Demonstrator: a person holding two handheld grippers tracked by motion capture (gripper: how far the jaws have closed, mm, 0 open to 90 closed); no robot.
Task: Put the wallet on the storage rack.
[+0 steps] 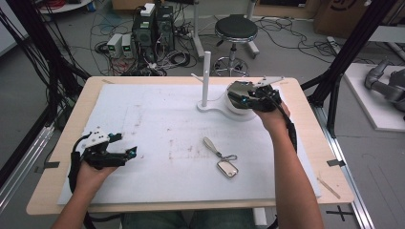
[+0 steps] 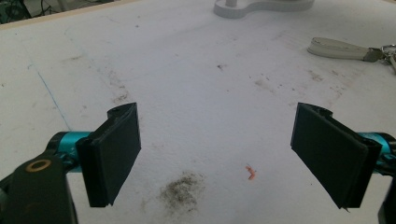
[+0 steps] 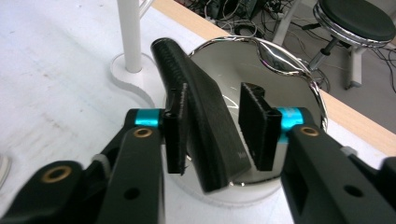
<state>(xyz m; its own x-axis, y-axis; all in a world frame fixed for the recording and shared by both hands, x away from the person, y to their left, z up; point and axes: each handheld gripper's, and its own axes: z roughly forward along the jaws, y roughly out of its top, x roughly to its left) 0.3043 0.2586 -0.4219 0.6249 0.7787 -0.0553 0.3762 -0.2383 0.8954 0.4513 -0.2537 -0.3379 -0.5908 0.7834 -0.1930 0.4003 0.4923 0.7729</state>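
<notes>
A flat black textured case [image 3: 205, 107] stands tilted in a shiny round dish [image 3: 299, 70] on a white stand [image 1: 206, 76] at the far right of the mat. My right gripper [image 3: 215, 122] [image 1: 241, 98] straddles the case. Its left pad touches the case, while a gap separates the right pad from it, so the jaws are open. My left gripper [image 2: 217, 154] [image 1: 130, 153] rests low over the white mat [image 1: 157, 119] near the left front, jaws wide open with nothing between them.
A key ring with a white fob [image 1: 210, 143] [image 2: 336, 48] and a silver tag [image 1: 228, 168] lies on the mat at centre right. The stand's white post [image 3: 129, 32] rises just left of the dish. A stool [image 1: 235, 29] and cables are on the floor beyond the table.
</notes>
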